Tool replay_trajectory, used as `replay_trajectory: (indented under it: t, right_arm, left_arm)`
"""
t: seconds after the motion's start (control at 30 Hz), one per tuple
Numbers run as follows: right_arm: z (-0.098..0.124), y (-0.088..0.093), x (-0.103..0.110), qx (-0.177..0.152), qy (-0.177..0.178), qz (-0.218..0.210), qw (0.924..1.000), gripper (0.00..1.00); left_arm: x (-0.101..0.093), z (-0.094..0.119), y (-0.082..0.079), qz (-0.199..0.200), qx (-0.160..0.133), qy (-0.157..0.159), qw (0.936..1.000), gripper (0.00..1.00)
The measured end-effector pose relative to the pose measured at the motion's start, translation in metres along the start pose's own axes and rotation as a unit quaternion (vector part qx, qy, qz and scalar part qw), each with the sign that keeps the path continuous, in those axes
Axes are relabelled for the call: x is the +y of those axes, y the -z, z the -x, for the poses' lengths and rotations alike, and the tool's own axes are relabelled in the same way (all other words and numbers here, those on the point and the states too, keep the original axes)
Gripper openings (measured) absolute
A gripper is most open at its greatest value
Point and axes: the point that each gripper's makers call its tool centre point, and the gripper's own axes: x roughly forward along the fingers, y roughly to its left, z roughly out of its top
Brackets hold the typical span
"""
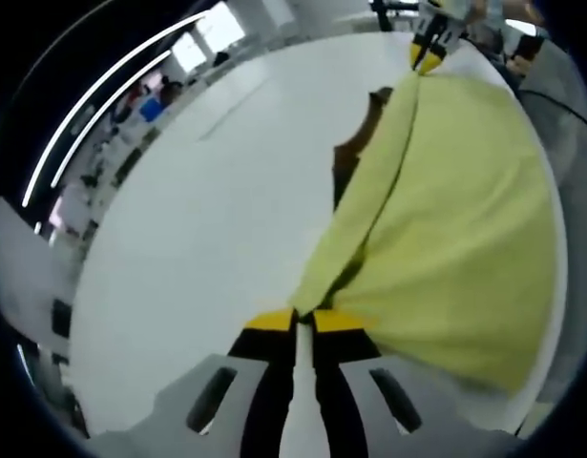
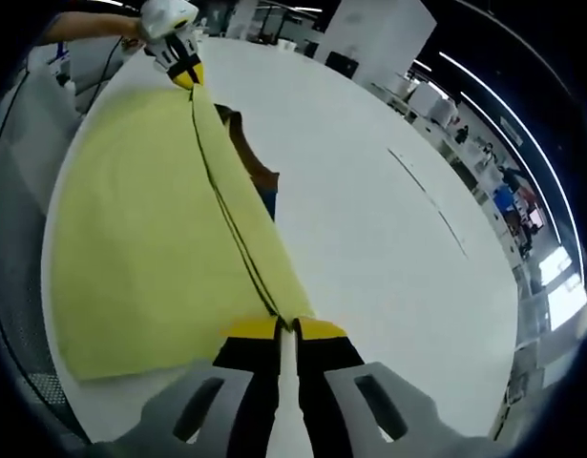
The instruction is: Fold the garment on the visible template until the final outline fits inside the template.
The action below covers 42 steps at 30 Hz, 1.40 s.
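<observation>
Pinching one end of a yellow-green garment (image 1: 465, 210), the left gripper (image 1: 304, 319) has its yellow-tipped jaws clamped together on the cloth right at the bottom of the left gripper view. From there a raised fold of the fabric runs away up the view to the right gripper (image 1: 428, 54), which sits at the far end and has the other end of that same edge nipped between its tips. So the edge is strung between the two, lifted a bit, while the rest of the garment lies spread flat on the white table (image 1: 198, 248), reaching close to the table's edge on the person's side.

Same story from the other side: in the right gripper view the right gripper (image 2: 285, 327) is closed tight on the near end of the fold, the garment (image 2: 131, 239) spreads out to the left, and the left gripper (image 2: 185, 72) holds the far end with a person's hand (image 2: 140, 27) behind it.

Poking out from under the lifted edge, toward the middle of the table, is a dark brown template (image 1: 355, 153), mostly covered, with a bit of blue beside it in the right gripper view.
</observation>
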Motion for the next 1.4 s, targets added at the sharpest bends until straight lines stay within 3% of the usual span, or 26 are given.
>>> replay_trajectory:
  t: [0.33, 0.5, 0.77, 1.0, 1.17, 1.27, 1.4]
  right_arm:
    - [0.003, -0.001, 0.0, -0.002, 0.003, -0.007, 1.0, 0.02]
    - [0.006, -0.005, -0.007, -0.011, 0.01, -0.025, 0.9996, 0.02]
    - [0.007, -0.009, -0.016, -0.023, 0.017, -0.054, 0.9981, 0.02]
    - [0.004, -0.01, -0.025, -0.033, 0.022, -0.088, 0.9954, 0.01]
    - [-0.001, -0.01, -0.03, -0.033, 0.024, -0.1, 0.9942, 0.01]
    - [-0.005, -0.009, -0.033, -0.032, 0.024, -0.111, 0.993, 0.01]
    - [-0.008, -0.009, -0.036, -0.032, 0.024, -0.124, 0.9915, 0.01]
  left_arm:
    - [0.003, 0.006, -0.003, 0.014, -0.008, -0.008, 0.9998, 0.0]
    - [0.008, 0.009, -0.007, 0.055, -0.026, -0.005, 0.9982, 0.0]
    - [0.013, 0.011, -0.012, 0.076, -0.037, -0.004, 0.9964, 0.0]
    - [0.021, 0.009, -0.015, 0.145, -0.055, 0.005, 0.9879, 0.0]
    - [0.024, 0.004, -0.012, 0.17, -0.053, 0.008, 0.984, 0.0]
    - [0.025, 0.001, -0.01, 0.214, -0.057, 0.015, 0.9751, 0.0]
    - [0.027, -0.003, -0.005, 0.239, -0.056, 0.016, 0.9693, 0.0]
